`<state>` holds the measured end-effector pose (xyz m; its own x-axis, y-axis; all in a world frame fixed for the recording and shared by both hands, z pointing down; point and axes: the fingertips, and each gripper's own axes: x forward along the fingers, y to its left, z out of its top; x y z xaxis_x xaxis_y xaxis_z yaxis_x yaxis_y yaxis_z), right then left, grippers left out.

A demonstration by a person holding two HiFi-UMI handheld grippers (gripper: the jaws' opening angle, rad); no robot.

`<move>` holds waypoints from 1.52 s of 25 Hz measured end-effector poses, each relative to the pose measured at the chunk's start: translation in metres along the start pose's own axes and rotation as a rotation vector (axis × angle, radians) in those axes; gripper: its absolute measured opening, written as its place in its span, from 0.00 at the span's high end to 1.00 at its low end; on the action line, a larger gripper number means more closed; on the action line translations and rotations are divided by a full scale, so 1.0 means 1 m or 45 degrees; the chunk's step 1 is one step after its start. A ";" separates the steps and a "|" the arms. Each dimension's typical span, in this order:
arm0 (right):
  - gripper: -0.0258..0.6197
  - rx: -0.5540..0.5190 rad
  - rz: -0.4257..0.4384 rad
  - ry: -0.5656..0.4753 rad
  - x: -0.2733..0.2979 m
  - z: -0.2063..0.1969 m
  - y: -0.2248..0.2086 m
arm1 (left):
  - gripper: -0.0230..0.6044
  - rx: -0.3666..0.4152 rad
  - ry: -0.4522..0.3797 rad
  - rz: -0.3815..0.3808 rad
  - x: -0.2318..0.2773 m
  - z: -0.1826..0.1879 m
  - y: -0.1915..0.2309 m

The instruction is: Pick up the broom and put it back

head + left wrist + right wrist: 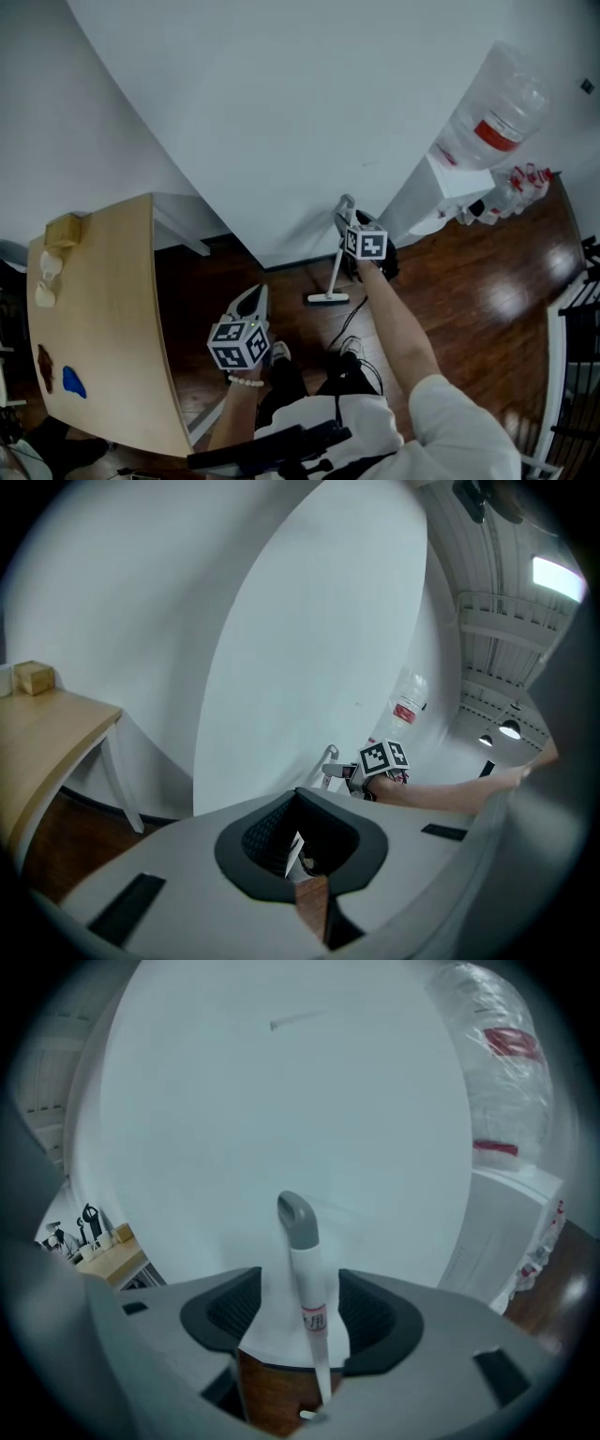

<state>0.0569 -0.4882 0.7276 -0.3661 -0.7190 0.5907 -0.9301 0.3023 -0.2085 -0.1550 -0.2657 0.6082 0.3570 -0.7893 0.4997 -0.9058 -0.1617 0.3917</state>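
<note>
Dark wood floor [469, 281] runs up to a plain white wall [281, 112]. Light wooden table [103, 309] sits at left with a small wooden block [63, 229] and a blue object [73, 381] on it. White water dispenser [441, 192] with an upturned bottle [492, 108] stands against the wall at right, and a black railing [572, 356] is at the far right edge. Broom [335, 267] stands nearly upright with its head on the floor and its handle leaning on the wall, between table and dispenser. Right arm in a white sleeve [459, 422] is stretched forward to the broom's top, with the right gripper [349, 225] tipped downward. In the right gripper view its jaws are wide apart with the white handle and grey hooked cap between the pads; there is a gap on each side, so no grip. Left arm is bent close to the body. The left gripper [253, 298] is low over the floor beside the table edge, pointing forward and down, well apart from the broom. Its jaws are drawn nearly together with only a thin slit, and nothing is held.
</note>
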 end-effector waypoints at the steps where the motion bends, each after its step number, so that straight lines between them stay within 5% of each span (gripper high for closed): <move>1: 0.53 0.000 -0.006 0.002 0.004 0.001 -0.001 | 0.97 -0.006 0.002 0.007 -0.002 -0.001 0.002; 5: 0.59 0.005 -0.040 0.012 0.016 0.000 -0.007 | 0.97 -0.005 0.005 0.031 -0.010 -0.001 0.008; 8: 0.76 0.001 -0.079 0.006 0.014 -0.003 -0.012 | 0.97 0.002 0.001 0.042 -0.015 0.000 0.010; 14: 0.77 -0.080 -0.058 0.001 -0.016 -0.018 0.004 | 0.97 0.009 -0.017 0.014 -0.016 0.004 0.005; 26: 0.77 -0.189 0.051 0.013 -0.150 -0.074 0.041 | 0.97 0.085 -0.026 -0.192 0.000 0.008 -0.050; 34: 0.77 -0.207 0.073 -0.189 -0.251 -0.005 0.060 | 0.97 0.089 -0.042 -0.284 0.004 0.012 -0.077; 38: 0.77 -0.166 0.057 -0.277 -0.283 0.042 0.060 | 0.97 0.172 -0.076 -0.289 0.001 0.028 -0.091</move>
<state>0.1035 -0.2929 0.5152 -0.4177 -0.8165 0.3985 -0.9064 0.4050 -0.1202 -0.0791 -0.2686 0.5514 0.5440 -0.7565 0.3630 -0.8278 -0.4131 0.3797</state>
